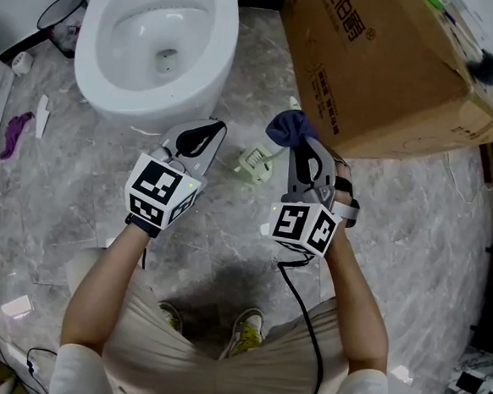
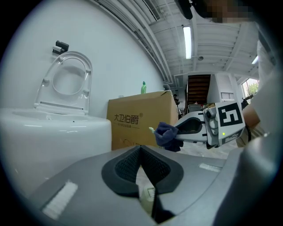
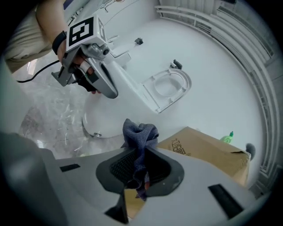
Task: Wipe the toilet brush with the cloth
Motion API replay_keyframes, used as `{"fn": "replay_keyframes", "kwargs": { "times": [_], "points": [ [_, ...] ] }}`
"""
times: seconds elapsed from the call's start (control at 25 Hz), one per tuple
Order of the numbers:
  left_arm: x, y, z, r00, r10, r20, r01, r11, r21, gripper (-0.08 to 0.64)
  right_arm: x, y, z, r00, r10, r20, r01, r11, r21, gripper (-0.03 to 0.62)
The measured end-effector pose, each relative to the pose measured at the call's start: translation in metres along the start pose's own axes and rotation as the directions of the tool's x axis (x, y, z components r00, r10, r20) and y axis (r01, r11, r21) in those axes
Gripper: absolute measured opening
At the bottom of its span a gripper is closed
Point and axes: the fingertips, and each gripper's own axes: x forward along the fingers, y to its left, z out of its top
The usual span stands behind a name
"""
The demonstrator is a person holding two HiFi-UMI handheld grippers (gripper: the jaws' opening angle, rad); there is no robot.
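Dark blue cloth is pinched in the right gripper. Its jaws are closed tight on the fabric, so a bunched wad stands out past the tips and a thin tail hangs down through the slit behind the pads. In the head view that gripper is held over the grey marble floor, close to the near corner of a large cardboard box on the far right.

The left gripper is to its left and apart from it, just in front of the white toilet, whose seat and lid stand raised against the wall. Its pads meet at the tips with nothing between them there. A pale, bristled piece shows in the gap lower down, and I cannot tell whether it is gripped or lies beyond the jaws.

The toilet brush, a small pale green thing, appears between the two grippers, nearer than the cloth and not touching it. I cannot tell whether it rests on the floor. A green bottle stands on top of the box.
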Motion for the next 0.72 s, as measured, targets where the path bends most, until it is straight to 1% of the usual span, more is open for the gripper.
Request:
{"fn": "replay_keyframes", "kwargs": {
  "times": [0.12,0.24,0.32,0.52,0.72],
  "points": [
    [-0.001,0.002,-0.001,1.000,0.004,0.000,-0.004,1.000,-0.004,-0.003,0.001,-0.014,-0.004,0.999,-0.041,0.003,0.041,0.998,0.037,0.057],
    [-0.001,0.002,-0.001,1.000,0.002,-0.001,-0.002,1.000,-0.003,-0.003,0.004,-0.016,-0.013,0.999,-0.031,-0.012,0.032,0.996,0.080,0.057],
    [0.000,0.001,-0.002,1.000,0.001,-0.005,-0.001,1.000,-0.002,-0.003,0.007,-0.008,-0.018,1.000,0.004,-0.023,-0.002,0.996,0.086,0.057],
    [0.004,-0.002,-0.004,1.000,-0.004,-0.015,0.004,1.000,0.002,-0.003,0.011,0.025,-0.019,0.994,0.105,-0.039,-0.104,0.994,0.025,0.057],
    [0.005,-0.002,-0.007,1.000,-0.003,-0.021,0.003,1.000,0.002,-0.003,0.017,0.053,-0.025,0.981,0.182,-0.061,-0.182,0.983,0.006,0.057]
  ]
}}
